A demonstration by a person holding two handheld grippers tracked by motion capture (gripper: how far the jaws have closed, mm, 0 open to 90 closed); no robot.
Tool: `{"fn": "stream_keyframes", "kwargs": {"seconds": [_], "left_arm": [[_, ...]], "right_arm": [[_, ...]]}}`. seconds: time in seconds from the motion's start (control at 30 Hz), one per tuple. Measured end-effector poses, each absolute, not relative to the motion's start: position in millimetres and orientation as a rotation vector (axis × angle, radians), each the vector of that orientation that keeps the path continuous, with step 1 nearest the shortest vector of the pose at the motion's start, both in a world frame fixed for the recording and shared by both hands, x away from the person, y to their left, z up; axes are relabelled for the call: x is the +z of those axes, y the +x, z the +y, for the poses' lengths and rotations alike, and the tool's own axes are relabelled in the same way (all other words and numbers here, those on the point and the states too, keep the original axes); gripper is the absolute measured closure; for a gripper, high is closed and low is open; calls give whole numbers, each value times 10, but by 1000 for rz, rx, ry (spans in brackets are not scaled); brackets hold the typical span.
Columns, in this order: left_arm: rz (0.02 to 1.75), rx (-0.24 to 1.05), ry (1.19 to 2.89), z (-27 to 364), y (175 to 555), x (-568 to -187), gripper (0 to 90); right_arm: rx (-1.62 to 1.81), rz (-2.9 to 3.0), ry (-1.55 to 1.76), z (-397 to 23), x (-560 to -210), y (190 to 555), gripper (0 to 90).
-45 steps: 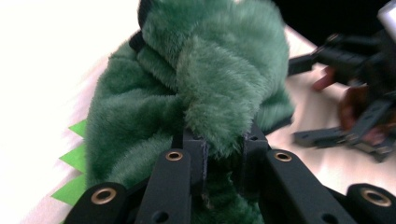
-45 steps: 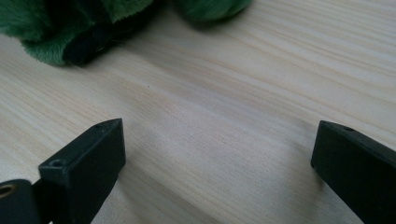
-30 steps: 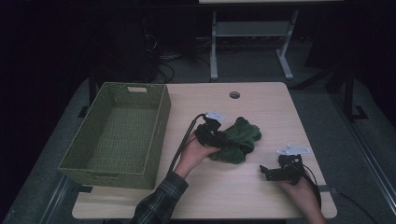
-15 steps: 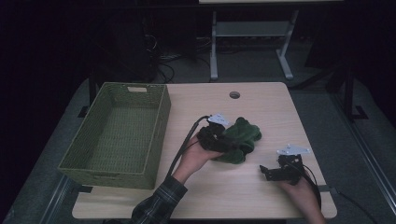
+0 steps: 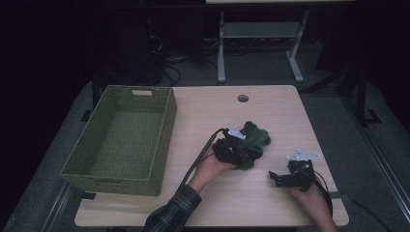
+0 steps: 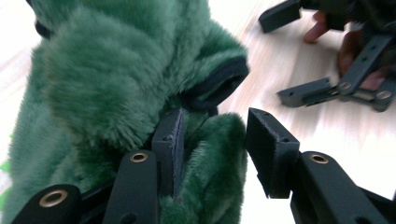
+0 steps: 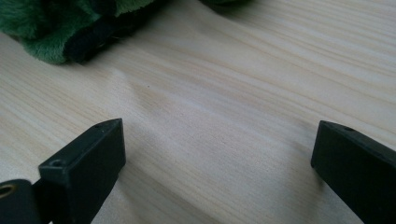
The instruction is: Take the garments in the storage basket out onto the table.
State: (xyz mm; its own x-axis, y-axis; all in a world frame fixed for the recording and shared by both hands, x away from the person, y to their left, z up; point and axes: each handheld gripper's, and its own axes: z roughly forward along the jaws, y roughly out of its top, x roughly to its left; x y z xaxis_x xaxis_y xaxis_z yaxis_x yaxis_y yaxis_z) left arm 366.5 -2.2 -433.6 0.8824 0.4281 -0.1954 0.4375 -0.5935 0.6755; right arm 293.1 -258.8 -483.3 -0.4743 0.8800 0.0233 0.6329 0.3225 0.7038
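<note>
A green plush toy (image 5: 255, 139) lies on the wooden table (image 5: 241, 203), right of centre. My left gripper (image 5: 240, 155) is at its near-left side. In the left gripper view a fold of the plush toy (image 6: 93, 93) fills the gap between the jaws of my left gripper (image 6: 215, 128), which has just been opening slightly with the fur still between the pads. My right gripper (image 5: 276, 178) rests on the table near the front right, open and holding nothing, with bare wood in the gap of the right gripper (image 7: 217, 135). The plush toy (image 7: 46, 28) lies just beyond it.
A woven green basket (image 5: 164, 125) with nothing in it stands on the left half of the table. A round cable hole (image 5: 242, 98) sits near the far edge. A metal stand (image 5: 222, 53) and cables are on the dark floor behind.
My left hand has slid a little to the right and toward the near edge, deeper into the plush toy. The right hand has not moved.
</note>
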Motion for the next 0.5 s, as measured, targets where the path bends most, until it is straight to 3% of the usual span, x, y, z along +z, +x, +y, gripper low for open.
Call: {"fn": "stream_keyframes", "kwargs": {"seconds": [0.2, 0.5], "left_arm": [[605, -9, 2289, -21, 3658, -4343, 764], [575, -43, 2248, 157, 3585, -4115, 775]], "right_arm": [[938, 2227, 1350, -2585, -4833, 2930, 29], [936, 2230, 1348, -2586, -4833, 2930, 29]]}}
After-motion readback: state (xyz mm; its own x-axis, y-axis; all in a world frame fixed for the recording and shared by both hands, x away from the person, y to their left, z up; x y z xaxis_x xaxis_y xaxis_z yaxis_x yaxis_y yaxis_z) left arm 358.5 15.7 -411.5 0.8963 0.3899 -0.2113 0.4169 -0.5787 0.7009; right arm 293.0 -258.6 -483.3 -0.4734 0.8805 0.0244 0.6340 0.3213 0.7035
